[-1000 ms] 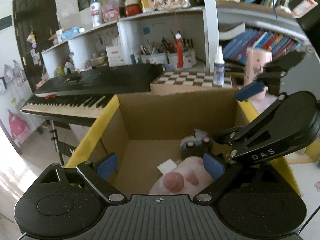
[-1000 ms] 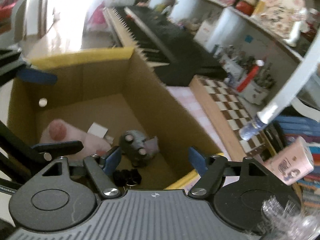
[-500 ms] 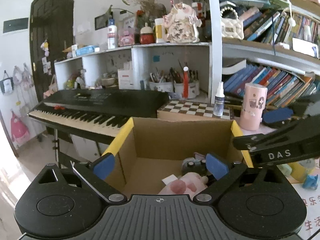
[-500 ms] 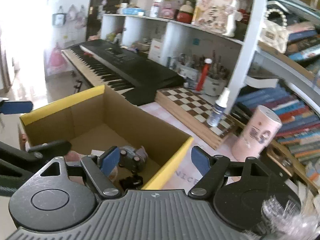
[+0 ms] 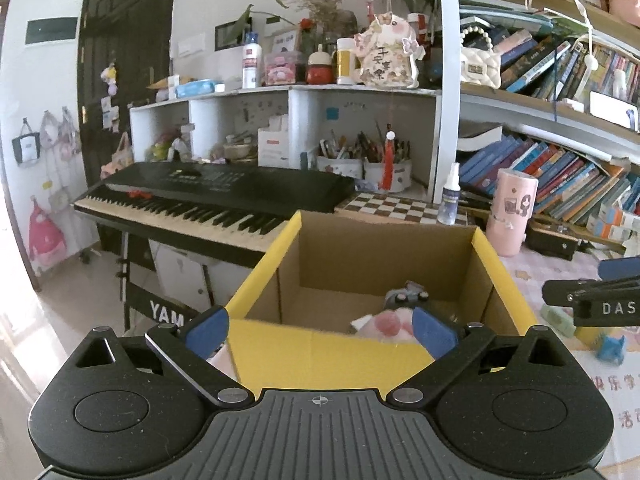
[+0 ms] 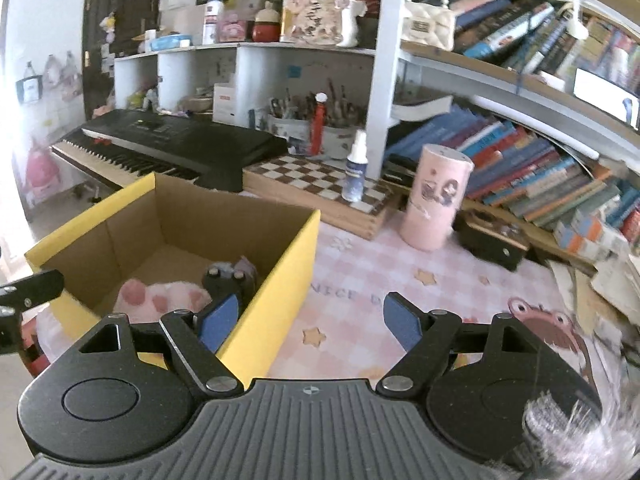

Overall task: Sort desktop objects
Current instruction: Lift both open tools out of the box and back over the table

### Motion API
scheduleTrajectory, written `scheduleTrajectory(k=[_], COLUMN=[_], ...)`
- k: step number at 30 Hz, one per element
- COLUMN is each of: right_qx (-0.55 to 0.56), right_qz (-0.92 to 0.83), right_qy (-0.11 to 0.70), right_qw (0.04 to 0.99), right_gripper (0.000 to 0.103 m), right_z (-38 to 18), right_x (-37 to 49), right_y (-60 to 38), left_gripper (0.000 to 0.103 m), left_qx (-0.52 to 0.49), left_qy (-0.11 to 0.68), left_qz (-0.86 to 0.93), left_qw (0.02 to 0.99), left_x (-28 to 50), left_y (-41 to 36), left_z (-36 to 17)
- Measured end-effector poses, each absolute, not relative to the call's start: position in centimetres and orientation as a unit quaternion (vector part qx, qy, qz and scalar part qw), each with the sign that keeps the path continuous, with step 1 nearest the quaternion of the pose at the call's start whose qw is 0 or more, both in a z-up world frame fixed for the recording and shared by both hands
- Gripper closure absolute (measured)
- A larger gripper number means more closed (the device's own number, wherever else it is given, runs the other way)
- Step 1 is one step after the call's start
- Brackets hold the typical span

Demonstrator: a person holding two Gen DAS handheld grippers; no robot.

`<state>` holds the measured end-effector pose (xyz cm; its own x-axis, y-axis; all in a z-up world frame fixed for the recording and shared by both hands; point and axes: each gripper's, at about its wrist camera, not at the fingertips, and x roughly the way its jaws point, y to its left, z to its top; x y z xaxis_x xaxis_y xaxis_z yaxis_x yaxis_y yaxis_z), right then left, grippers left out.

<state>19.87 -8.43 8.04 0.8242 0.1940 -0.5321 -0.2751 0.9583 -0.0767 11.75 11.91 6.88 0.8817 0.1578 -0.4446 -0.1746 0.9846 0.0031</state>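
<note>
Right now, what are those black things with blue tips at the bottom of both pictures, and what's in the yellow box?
Those are two grabbing tools that a person carries, one in each hand. Each has a camera looking out along its two fingers. One picture comes from the left gripper, the other from the right gripper. The blue tips are soft pads for pinching. Both are open and hold nothing. The yellow cardboard box sits on a pink checked tablecloth. Inside lie a pink plush toy and a small grey toy. Behind stand a pink canister, a spray bottle on a chessboard, and a keyboard piano.
</note>
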Motion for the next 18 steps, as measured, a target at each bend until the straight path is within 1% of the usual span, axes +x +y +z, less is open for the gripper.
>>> scheduleTrajectory(k=[10, 18], right_qx=[-0.032, -0.031], right_qz=[0.083, 0.076], right_qy=[0.286, 0.305], right_qw=[0.954, 0.949], right_gripper=[0.024, 0.024], right_z=[6.6, 5.2], right_x=[13.2, 8.9], right_y=[-8.1, -7.4], left_gripper=[0.003, 0.003], left_qx=[-0.017, -0.01], left_qy=[0.249, 0.264], left_qz=[0.095, 0.091], left_qw=[0.964, 0.96], left_x=[7.3, 4.5], left_y=[13.2, 13.6], left_z=[5.9, 5.2])
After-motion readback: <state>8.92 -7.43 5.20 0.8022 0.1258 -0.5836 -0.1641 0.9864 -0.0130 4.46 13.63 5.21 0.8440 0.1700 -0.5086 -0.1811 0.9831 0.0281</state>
